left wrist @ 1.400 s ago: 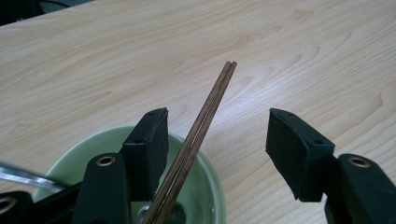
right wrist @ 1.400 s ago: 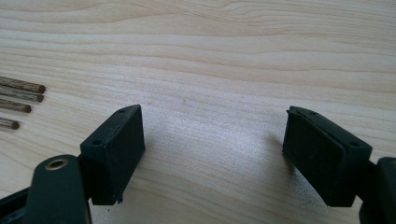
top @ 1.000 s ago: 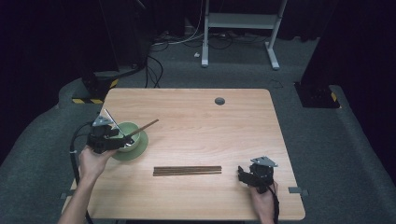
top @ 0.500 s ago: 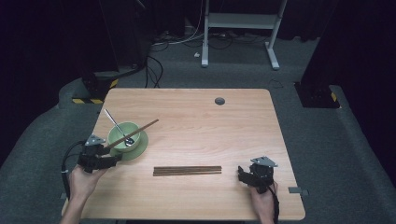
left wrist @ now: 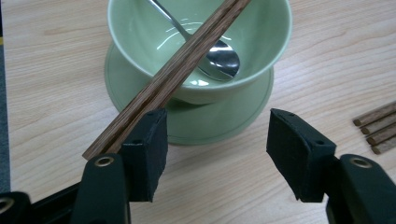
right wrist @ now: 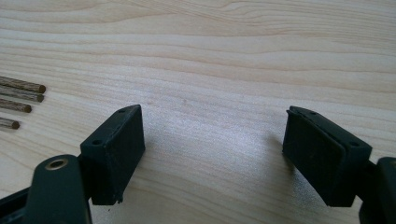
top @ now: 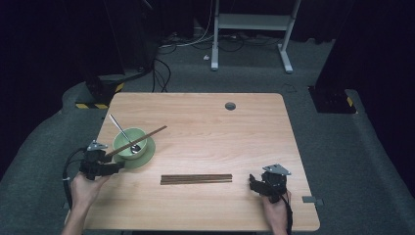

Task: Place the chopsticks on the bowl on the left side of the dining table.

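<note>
**A:** Chopsticks are lying slanted across the green bowl, one end sticking out past its rim toward the table's middle, the other end dropping down toward the left edge. Bowl's sitting on a matching saucer near the left edge, with a spoon leaning inside it.

**B:** And the left gripper?

**A:** It's hanging just beside the low end of those sticks, jaws spread wide and gripping nothing. In the left gripper view the chopsticks are passing right along the outside of one pad; can't tell if they're touching.

**B:** Right gripper?

**A:** Resting near the front right corner, jaws also gaping apart over bare wood. More chopsticks are lying flat in a row between the two grippers, toward the front edge, ends just beside the right one.
</note>
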